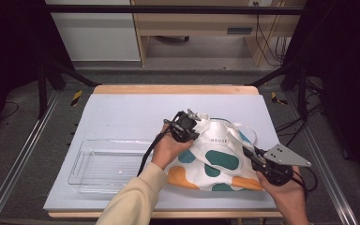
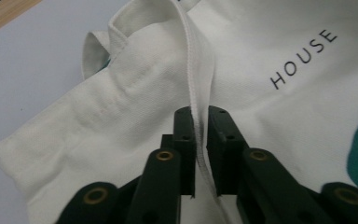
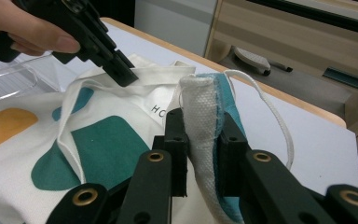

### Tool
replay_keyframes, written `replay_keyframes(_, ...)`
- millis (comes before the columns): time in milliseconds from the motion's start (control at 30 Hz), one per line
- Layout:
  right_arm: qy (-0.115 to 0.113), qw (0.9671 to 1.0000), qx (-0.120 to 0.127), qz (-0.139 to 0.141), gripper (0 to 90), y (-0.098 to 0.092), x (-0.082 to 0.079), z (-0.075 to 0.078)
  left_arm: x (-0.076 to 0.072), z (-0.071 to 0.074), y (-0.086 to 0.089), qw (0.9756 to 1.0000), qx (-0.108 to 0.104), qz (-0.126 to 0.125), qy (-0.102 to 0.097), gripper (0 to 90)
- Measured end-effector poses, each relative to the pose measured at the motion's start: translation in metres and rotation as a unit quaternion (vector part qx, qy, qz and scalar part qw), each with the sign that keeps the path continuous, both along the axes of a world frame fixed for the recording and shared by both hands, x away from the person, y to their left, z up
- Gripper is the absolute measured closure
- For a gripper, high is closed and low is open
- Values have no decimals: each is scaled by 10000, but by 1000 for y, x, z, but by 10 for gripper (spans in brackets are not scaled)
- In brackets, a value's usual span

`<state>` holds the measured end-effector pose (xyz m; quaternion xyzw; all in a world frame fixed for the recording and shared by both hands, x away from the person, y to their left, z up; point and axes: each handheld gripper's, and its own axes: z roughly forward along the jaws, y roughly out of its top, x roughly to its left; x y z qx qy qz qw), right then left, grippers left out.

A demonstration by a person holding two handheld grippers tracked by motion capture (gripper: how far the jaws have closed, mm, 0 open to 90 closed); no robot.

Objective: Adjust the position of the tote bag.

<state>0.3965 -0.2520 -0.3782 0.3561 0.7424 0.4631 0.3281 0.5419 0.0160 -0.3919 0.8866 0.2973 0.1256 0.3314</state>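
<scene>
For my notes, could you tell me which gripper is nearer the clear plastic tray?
Left. The left gripper grips the bag just right of the tray; the right gripper is across the bag.

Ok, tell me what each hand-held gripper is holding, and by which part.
Both hold the tote bag: the left hand-held gripper pinches a raised fold of its white top hem, the right hand-held gripper clamps a bunched edge.

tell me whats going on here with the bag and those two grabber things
A person is working on a white cloth bag with green and orange patches, lying on a table. The left gripper is shut on a raised seam or strap edge near the word HOUSE. The right gripper is shut on a bunched fold at the bag's right side, with a white strap looping beyond it. A clear plastic tray sits to the left of the bag, with nothing visible in it.
</scene>
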Motion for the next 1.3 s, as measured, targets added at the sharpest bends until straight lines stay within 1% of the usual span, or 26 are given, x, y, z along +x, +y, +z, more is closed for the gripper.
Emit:
replay_keyframes(33,-1,10000,8,-2,784,0,0,0,-4,2,1,10000,-49,-12,-42,858)
replay_keyframes(100,-7,10000,5,-11,783,-2,-1,-1,-12,7,4,9999,-125,-44,-89,870)
replay_keyframes(133,11,10000,-13,-19,783,-4,-3,-3,-20,11,5,9996,-146,-161,-181,873)
replay_keyframes(167,25,10000,-5,-26,783,-5,-4,-4,-34,15,7,9990,-91,-264,-353,872)
replay_keyframes(200,25,10000,-5,-26,783,-5,-4,-4,-34,15,7,9990,-91,-264,-353,872)
replay_keyframes(233,50,10000,8,-45,783,-6,-4,-6,-40,17,9,9985,-43,-317,-443,872)
replay_keyframes(267,73,10000,11,-56,783,-7,-4,-7,-46,18,13,9984,-51,-349,-453,872)
replay_keyframes(333,100,9999,14,-93,783,-9,-6,-9,-55,18,22,9983,-184,-369,-423,872)
replay_keyframes(367,100,9999,22,-105,783,-10,-7,-9,-57,18,25,9983,-198,-359,-425,872)
replay_keyframes(400,98,9999,18,-103,782,-11,-8,-9,-60,18,29,9982,-267,-338,-422,872)
replay_keyframes(433,98,9999,28,-123,782,-13,-11,-8,-65,18,34,9980,-392,-337,-364,874)
replay_keyframes(500,104,9998,29,-150,781,-14,-13,-9,-71,17,39,9976,-464,-367,-358,875)
replay_keyframes(533,104,9998,29,-150,781,-14,-13,-9,-75,17,41,9974,-457,-400,-375,875)
replay_keyframes(633,147,9997,32,-191,780,-16,-16,-12,-88,18,48,9965,-593,-388,-431,877)
replay_keyframes(667,180,9996,27,-211,779,-17,-18,-15,-97,19,52,9959,-638,-420,-493,877)
replay_keyframes(700,180,9996,27,-211,779,-17,-18,-15,-97,19,52,9959,-638,-420,-493,877)
replay_keyframes(833,227,9995,22,-229,777,-19,-21,-19,-112,15,56,9953,-656,-509,-500,877)
replay_keyframes(933,252,9994,16,-243,774,-21,-24,-20,-120,10,57,9953,-617,-560,-491,877)
replay_keyframes(1000,262,9993,32,-251,770,-23,-29,-21,-127,7,61,9956,-570,-566,-489,877)
replay_keyframes(1067,264,9992,40,-285,769,-24,-32,-21,-129,5,62,9957,-548,-569,-486,877)
replay_keyframes(1167,262,9993,34,-261,769,-25,-34,-21,-133,0,67,9961,-530,-570,-410,878)
replay_keyframes(1200,271,9993,72,-264,768,-25,-35,-20,-137,-3,71,9961,-545,-593,-358,878)
replay_keyframes(1300,276,9993,87,-256,764,-25,-34,-20,-141,-5,73,9961,-529,-603,-369,878)
